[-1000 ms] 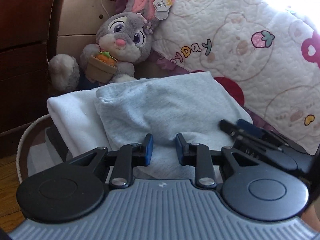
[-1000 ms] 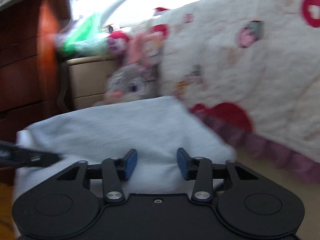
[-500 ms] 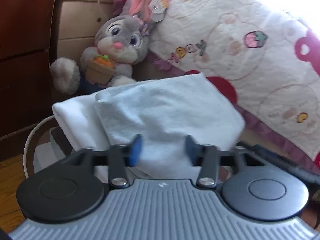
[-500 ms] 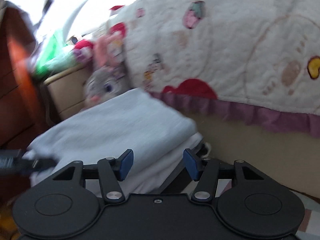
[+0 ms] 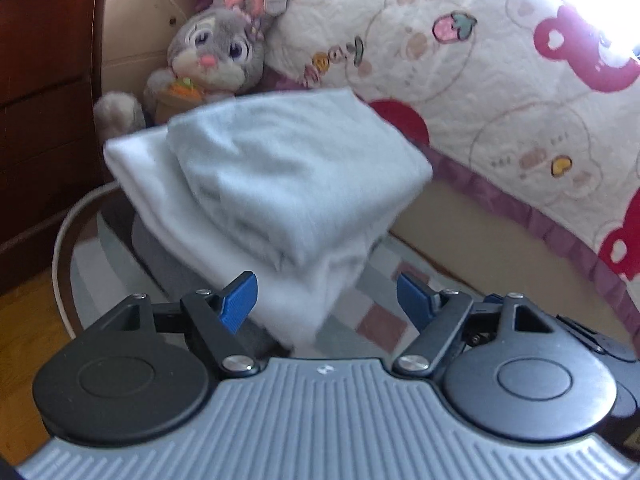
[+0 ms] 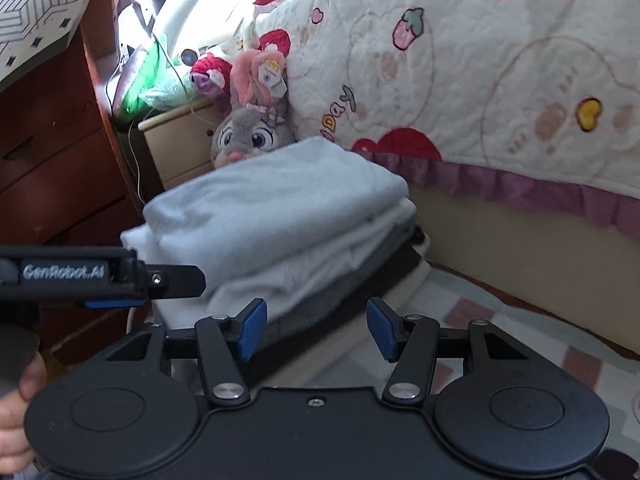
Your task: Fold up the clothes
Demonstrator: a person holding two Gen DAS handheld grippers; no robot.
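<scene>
Nearest each camera, both tools stand off the stack with nothing between their blue pads: the left tool (image 5: 327, 300) wide and opening further, the right tool (image 6: 316, 329) moderately wide. Beyond them the folded pale blue garment (image 6: 276, 200) tops white and grey folded clothes (image 6: 320, 256) on the checked rug (image 6: 500, 312). Behind sits a plush rabbit (image 5: 218, 46) beside the quilted bed (image 6: 480, 80).

Folded clothes (image 6: 276, 216) sit stacked on a rug (image 5: 384, 312). A plush rabbit (image 5: 216, 52) sits behind them. A bed (image 6: 500, 92) stands right.
</scene>
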